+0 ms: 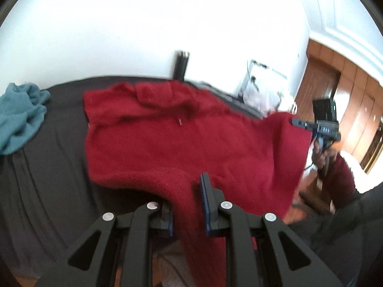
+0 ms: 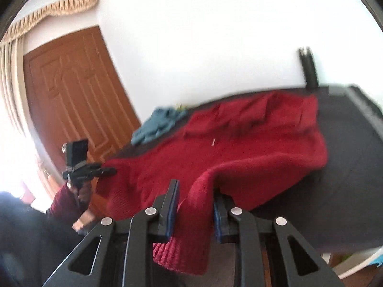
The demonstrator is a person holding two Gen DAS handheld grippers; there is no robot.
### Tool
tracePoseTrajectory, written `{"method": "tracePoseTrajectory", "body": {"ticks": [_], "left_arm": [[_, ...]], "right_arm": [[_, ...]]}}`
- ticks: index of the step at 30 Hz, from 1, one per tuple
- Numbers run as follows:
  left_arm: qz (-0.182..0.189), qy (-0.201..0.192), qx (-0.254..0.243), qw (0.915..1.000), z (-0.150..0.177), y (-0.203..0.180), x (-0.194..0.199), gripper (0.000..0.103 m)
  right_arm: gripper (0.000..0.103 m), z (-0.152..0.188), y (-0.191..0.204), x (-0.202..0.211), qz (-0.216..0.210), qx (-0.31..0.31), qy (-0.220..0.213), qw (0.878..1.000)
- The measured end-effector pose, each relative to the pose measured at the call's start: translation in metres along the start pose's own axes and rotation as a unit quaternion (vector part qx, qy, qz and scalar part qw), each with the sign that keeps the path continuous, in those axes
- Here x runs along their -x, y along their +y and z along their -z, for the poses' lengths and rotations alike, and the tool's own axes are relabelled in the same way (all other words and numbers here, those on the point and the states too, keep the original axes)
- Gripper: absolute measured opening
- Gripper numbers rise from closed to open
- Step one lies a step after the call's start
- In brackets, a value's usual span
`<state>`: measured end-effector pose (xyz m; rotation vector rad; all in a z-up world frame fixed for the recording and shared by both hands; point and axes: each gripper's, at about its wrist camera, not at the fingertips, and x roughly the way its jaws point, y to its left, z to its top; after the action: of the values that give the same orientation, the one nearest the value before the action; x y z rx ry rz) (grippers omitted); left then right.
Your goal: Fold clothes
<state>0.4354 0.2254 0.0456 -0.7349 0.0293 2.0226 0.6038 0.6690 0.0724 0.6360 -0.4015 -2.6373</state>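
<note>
Item first: red knitted sweater [image 1: 182, 138], spread over the near part of a dark grey cloth-covered table [image 1: 47, 172], collar end towards the far wall, near edge lifted off the surface and hanging past the table's front. A small pale tag [image 1: 180, 121] shows near the collar.

My left gripper [image 1: 189, 205] pinches one hanging strip of the red knit between its blue-padded fingers [image 1: 205, 205]; the cloth drops down below them. My right gripper [image 2: 195, 206] clamps another part of the same sweater [image 2: 239, 148], and a ribbed cuff or hem [image 2: 172, 251] hangs beneath it. Each wrist view shows the other gripper at the sweater's side edge, with my hand [image 1: 322, 154] below it in a dark red sleeve; the pictures are blurred there.

Surface: the grey cover lies in long folds and falls over the table's front edge.

Other things on it: a crumpled teal garment [image 1: 19, 119] at the far left corner, well apart from the sweater. A short black post [image 1: 180, 65] stands at the table's back edge, just behind the collar.

Room: plain white wall [image 1: 143, 24] behind; brown panelled wooden door [image 2: 71, 91]; fringed beige curtain valance [image 2: 47, 9] above it; brown wooden cabinet fronts [image 1: 347, 100] on the other side; a blurred white object [image 1: 258, 88] beyond the table's right end.
</note>
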Motion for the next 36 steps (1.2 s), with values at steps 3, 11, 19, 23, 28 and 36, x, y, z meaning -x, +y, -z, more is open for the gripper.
{"method": "tracePoseTrajectory", "body": {"ticks": [3, 11, 19, 23, 28, 36], "left_arm": [[0.000, -0.024, 0.027, 0.9994, -0.019, 0.013, 0.003, 0.020], [-0.005, -0.030, 0.069, 0.9971, -0.033, 0.047, -0.009, 0.020], [-0.004, -0.041, 0.076, 0.9963, -0.037, 0.052, -0.001, 0.020], [-0.009, -0.038, 0.077, 0.9962, -0.035, 0.050, -0.001, 0.020], [-0.013, -0.043, 0.073, 0.9963, -0.031, 0.039, 0.006, 0.020], [-0.025, -0.034, 0.068, 0.9968, -0.019, 0.027, 0.012, 0.020]], "right_arm": [[0.027, -0.020, -0.007, 0.005, 0.007, -0.008, -0.033, 0.999], [0.027, -0.031, -0.026, -0.035, 0.028, -0.023, 0.015, 0.999], [0.077, 0.038, -0.036, -0.027, 0.077, -0.068, 0.101, 0.990], [0.077, 0.063, -0.042, -0.007, 0.084, -0.091, 0.112, 0.986], [0.077, 0.085, -0.072, -0.012, 0.078, -0.142, 0.142, 0.976], [0.077, 0.100, -0.098, -0.061, 0.013, -0.170, 0.179, 0.969]]}}
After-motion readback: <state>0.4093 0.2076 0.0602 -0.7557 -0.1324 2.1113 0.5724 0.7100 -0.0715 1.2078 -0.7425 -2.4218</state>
